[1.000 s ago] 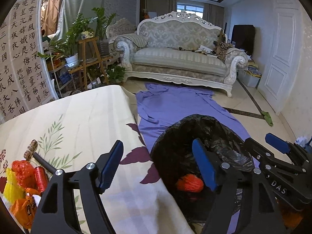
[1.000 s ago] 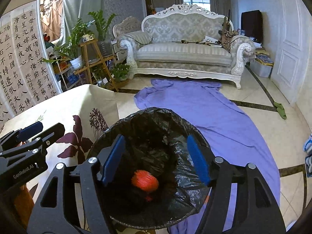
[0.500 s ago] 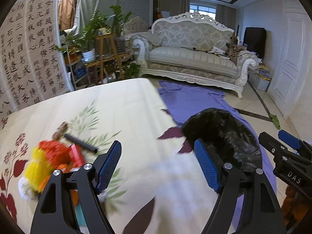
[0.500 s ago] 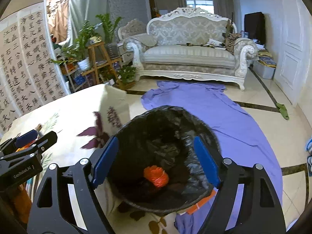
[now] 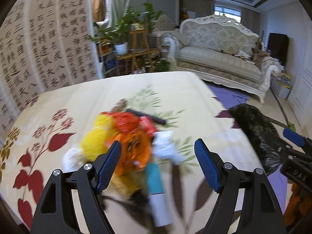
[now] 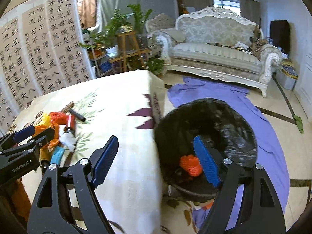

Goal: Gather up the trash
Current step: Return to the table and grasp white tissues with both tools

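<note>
Trash pile (image 5: 126, 136): blurred heap of yellow, red, orange and white scraps lying on the table, left of the bin; a black stick (image 5: 146, 115) lies at its far edge, a teal-and-white tube (image 5: 157, 191) at its near edge
Dropped trash: a red-orange wad (image 6: 190, 165) sits inside the bin
Bin (image 6: 241, 128): lined with a black bag, standing on the floor just beside the table's right edge
Left gripper (image 5: 157, 165): jaws spread wide, gripping nothing, hovering over the near part of the pile
Right gripper (image 6: 156, 159): jaws released and empty, straddling the table edge and the bin rim
Table (image 6: 120, 97): covered by a cream cloth with leaf prints
Floor: purple sheet (image 6: 224, 95) spread before a pale sofa (image 6: 214, 52)
</note>
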{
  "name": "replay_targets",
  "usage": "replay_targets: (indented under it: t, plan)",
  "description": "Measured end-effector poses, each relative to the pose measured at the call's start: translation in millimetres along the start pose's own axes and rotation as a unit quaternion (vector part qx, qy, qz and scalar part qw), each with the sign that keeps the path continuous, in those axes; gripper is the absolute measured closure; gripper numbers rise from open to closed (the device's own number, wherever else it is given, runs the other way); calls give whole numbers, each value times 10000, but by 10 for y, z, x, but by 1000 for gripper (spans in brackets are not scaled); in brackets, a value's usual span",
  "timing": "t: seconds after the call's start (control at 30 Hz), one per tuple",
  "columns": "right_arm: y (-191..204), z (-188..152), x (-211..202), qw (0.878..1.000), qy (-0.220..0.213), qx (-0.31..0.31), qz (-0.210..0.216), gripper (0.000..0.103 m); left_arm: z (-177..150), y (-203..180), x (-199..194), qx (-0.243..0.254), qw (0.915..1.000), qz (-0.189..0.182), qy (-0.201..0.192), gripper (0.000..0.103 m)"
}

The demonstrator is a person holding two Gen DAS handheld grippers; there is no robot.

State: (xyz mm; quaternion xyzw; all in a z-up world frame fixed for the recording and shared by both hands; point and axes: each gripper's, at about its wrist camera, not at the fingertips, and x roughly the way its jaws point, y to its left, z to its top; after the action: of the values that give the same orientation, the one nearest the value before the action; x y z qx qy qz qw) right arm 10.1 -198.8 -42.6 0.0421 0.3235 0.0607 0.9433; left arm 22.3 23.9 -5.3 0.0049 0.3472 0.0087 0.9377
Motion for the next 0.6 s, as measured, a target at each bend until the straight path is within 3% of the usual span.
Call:
replay_targets:
  t: [0.6]
  plan:
    - [821, 43, 152, 9965, 134, -612, 559, 26, -238, 998, -3, -695, 9943, 786, 198, 28]
